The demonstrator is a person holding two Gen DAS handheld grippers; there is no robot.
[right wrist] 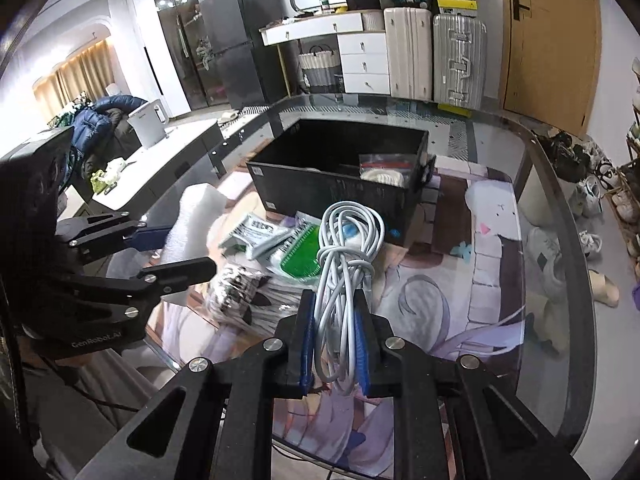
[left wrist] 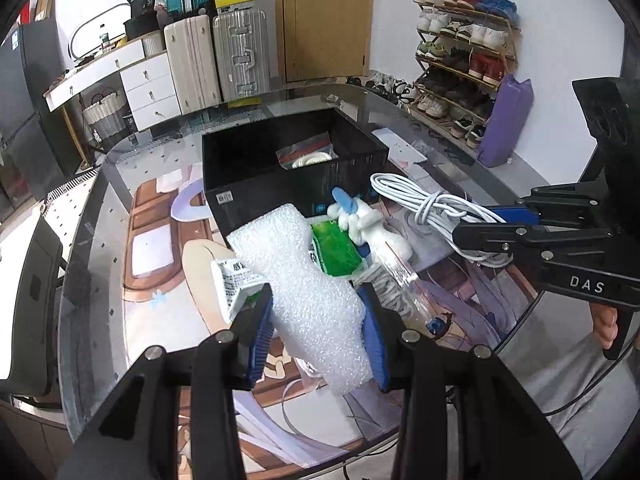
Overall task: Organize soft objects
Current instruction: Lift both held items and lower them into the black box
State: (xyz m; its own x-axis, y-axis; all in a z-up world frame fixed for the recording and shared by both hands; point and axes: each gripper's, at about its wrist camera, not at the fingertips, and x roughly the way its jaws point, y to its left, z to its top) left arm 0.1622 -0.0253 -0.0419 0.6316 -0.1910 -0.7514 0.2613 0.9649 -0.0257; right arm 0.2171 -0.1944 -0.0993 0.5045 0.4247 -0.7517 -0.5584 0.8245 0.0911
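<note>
My left gripper (left wrist: 318, 324) is shut on a white foam sheet (left wrist: 304, 280) and holds it above the table, in front of the black box (left wrist: 256, 184). The foam also shows in the right wrist view (right wrist: 192, 220). My right gripper (right wrist: 334, 344) is shut on a bundled white cable (right wrist: 344, 252), held upright over the pile; the cable also shows in the left wrist view (left wrist: 432, 208). On the table lie green packets (left wrist: 334, 250), a white plush toy (left wrist: 360, 220) and a clear bag (right wrist: 236, 292). The box (right wrist: 332, 188) holds a bagged item (right wrist: 384, 168).
The glass table (right wrist: 540, 208) carries a printed mat (right wrist: 492, 264). Suitcases (left wrist: 240, 56), a white drawer unit (left wrist: 148, 84) and a shoe rack (left wrist: 464, 64) stand beyond the table. A fridge (right wrist: 236, 32) and a counter (right wrist: 168, 148) are at the left.
</note>
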